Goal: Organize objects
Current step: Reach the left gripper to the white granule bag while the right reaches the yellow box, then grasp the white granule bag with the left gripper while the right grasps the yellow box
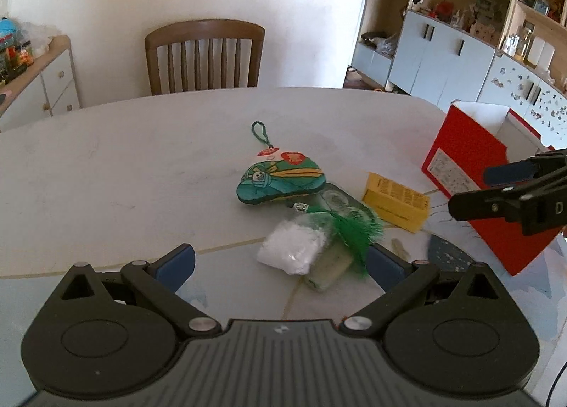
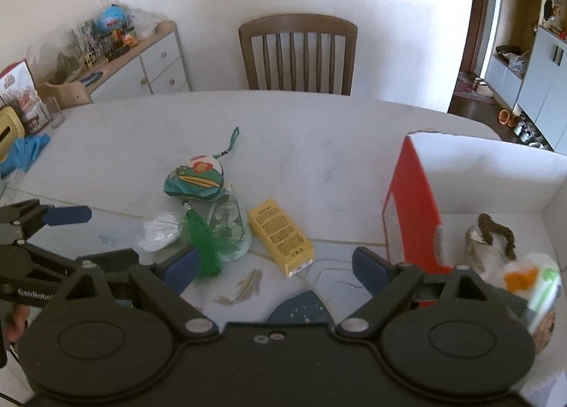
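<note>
Loose objects lie together on the table: a green plush charm [image 1: 280, 178] [image 2: 195, 180] with a green tassel [image 1: 358, 233] [image 2: 205, 244], a white crinkled packet [image 1: 290, 252] [image 2: 159, 229], a pale wrapped bar [image 1: 327, 270], a clear round package [image 2: 230, 226] and a yellow box [image 1: 397, 201] [image 2: 280, 240]. My left gripper [image 1: 280, 265] [image 2: 92, 237] hangs open above the white packet and holds nothing. My right gripper [image 2: 276, 270] [image 1: 478, 187] is open and empty near the yellow box, beside an open red carton [image 1: 471, 176] [image 2: 411, 212].
The red carton holds a brown-grey bundle [image 2: 492, 233] and an orange-and-green packet [image 2: 528, 276]. A wooden chair [image 1: 205, 52] [image 2: 297, 52] stands behind the white table [image 1: 124, 159]. A blue cloth [image 2: 24, 151] lies at the table's left edge. A sideboard [image 2: 149, 63] and shelves [image 1: 460, 34] line the walls.
</note>
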### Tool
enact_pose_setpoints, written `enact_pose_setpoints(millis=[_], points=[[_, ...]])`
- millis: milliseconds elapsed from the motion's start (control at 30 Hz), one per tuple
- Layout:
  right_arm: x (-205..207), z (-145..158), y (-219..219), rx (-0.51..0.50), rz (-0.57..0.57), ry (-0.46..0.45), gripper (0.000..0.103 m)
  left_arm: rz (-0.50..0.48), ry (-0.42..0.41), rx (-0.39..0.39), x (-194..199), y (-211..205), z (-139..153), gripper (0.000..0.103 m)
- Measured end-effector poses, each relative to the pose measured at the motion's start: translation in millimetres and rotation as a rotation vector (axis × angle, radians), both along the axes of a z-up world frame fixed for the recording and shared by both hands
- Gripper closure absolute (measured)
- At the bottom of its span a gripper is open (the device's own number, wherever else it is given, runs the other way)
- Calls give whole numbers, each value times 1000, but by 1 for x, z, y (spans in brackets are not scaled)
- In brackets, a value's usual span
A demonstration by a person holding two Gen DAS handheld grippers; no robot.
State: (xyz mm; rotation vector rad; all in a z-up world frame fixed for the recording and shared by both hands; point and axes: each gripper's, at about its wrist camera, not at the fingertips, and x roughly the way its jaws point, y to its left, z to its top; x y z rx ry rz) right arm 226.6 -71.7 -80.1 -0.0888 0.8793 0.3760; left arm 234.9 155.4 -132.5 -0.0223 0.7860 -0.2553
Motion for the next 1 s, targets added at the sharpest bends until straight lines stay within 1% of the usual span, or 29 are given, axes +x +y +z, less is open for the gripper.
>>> enact_pose_setpoints(millis=[133,233,300,400,667,767,800,833,867,933,1000], points=[[13,-11,7,-31,8,12,14,-45,-2,26,9,-4,-8,0],[21,-17,9,-43,11,13,17,-44,7,14,16,-1,-11,0],[28,-19,10,-37,4,15,17,-37,13,10,20,1,-13,0],[38,-24,10,-22,-3,30,21,-32,23,-13,26,6,-17,0],[53,-38,12,-18,-2,65,30,-40,61,-107,32,17,-23,1],[57,-42,13,-7,-1,82,39,-64,65,-116,33,13,-24,10],[58,-43,13,-5,1,87,42,-68,69,-119,33,12,-24,14],[59,-45,13,-4,2,89,44,-70,73,-122,34,11,-25,20],[60,-46,14,-6,0,89,45,-69,78,-125,35,10,-25,23],[62,-48,14,4,-2,96,50,-72,86,-133,36,9,-26,34],[63,-48,13,19,-7,103,53,-73,88,-139,36,9,-27,40]])
